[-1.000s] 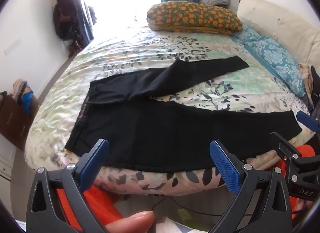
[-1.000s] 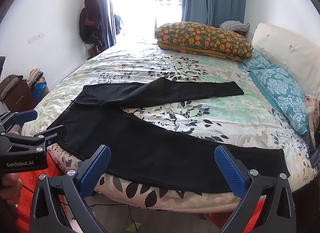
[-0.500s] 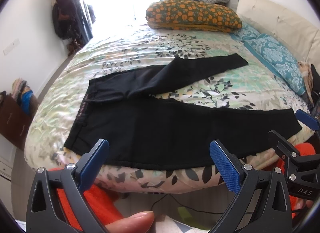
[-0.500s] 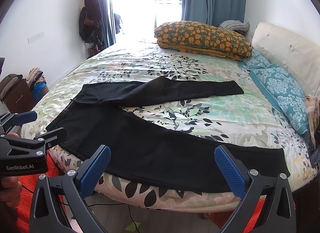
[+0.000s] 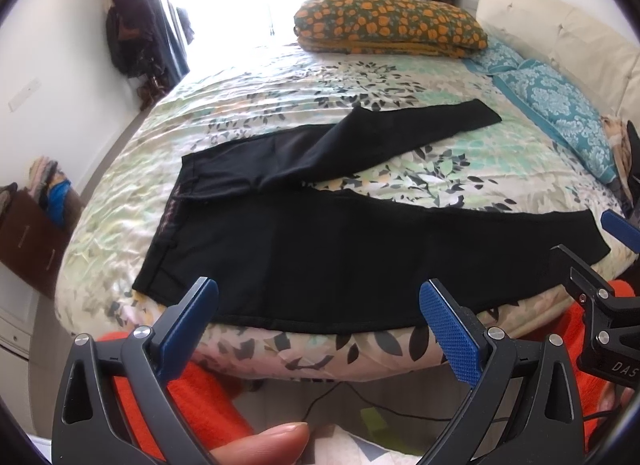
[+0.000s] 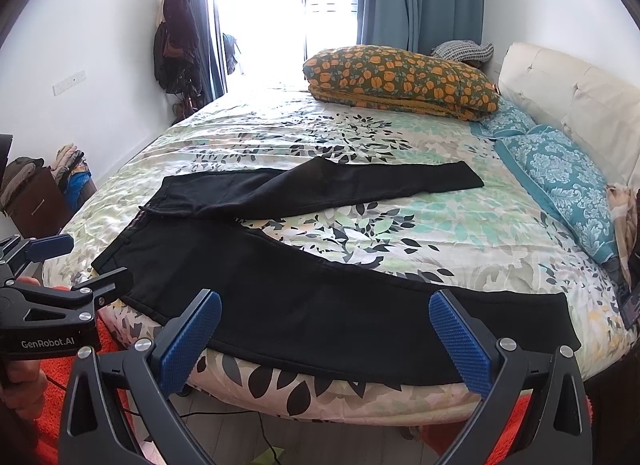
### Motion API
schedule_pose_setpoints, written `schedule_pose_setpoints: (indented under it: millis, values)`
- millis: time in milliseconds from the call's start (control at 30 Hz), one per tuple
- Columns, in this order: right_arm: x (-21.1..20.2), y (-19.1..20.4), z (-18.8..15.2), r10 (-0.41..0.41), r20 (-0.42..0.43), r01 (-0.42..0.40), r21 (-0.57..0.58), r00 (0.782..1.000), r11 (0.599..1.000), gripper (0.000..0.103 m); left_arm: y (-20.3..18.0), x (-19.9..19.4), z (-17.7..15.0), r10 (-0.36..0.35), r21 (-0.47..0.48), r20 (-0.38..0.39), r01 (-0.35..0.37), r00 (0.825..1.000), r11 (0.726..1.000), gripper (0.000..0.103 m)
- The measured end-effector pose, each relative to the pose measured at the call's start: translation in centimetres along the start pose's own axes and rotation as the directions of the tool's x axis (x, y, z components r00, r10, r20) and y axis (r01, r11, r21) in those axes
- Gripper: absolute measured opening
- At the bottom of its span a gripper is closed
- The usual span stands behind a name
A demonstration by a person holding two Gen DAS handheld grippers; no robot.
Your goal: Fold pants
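Black pants (image 5: 344,249) lie flat on the bed, waist to the left, both legs spread apart toward the right; they also show in the right wrist view (image 6: 312,293). The near leg runs along the bed's front edge, the far leg angles toward the pillows. My left gripper (image 5: 320,325) is open and empty, held just in front of the bed edge near the waist and near leg. My right gripper (image 6: 324,337) is open and empty, in front of the near leg. Each gripper shows at the side of the other's view.
The bed has a floral cover (image 6: 400,225). An orange-flowered pillow (image 6: 400,77) and teal pillows (image 6: 560,169) lie at the head, by a cream headboard (image 6: 580,105). A brown cabinet with clothes (image 6: 36,193) stands left. Cables lie on the floor (image 5: 360,401).
Both views have shifted only slightly; the left gripper has crept a little closer to the bed. The pants lie unchanged and both grippers stay open.
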State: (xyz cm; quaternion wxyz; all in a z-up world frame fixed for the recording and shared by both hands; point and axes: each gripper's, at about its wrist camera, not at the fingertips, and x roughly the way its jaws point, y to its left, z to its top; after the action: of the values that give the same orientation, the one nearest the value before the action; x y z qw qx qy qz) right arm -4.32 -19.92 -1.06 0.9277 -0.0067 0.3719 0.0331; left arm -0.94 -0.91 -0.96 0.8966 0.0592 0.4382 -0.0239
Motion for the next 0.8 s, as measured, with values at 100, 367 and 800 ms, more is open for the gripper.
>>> schedule_pose_setpoints:
  millis: [100, 367, 800]
  values:
    - [0.5, 0.1, -0.2, 0.002, -0.019, -0.002, -0.002, 1.0, 1.0, 0.103, -0.1, 0.3, -0.2, 0.002, 0.009, -0.009, -0.001, 1.0, 1.0, 0.101]
    - [0.8, 0.9, 0.0, 0.0, -0.023, -0.001, -0.026, 1.0, 1.0, 0.103, 0.2, 1.1, -0.3, 0.007, 0.013, -0.03, -0.006, 1.0, 1.0, 0.101]
    - [2.9, 0.9, -0.2, 0.008, -0.066, -0.01, -0.035, 0.998, 0.999, 0.103, 0.1, 2.6, 0.7, 0.007, 0.003, -0.045, -0.006, 0.999, 1.0, 0.101]
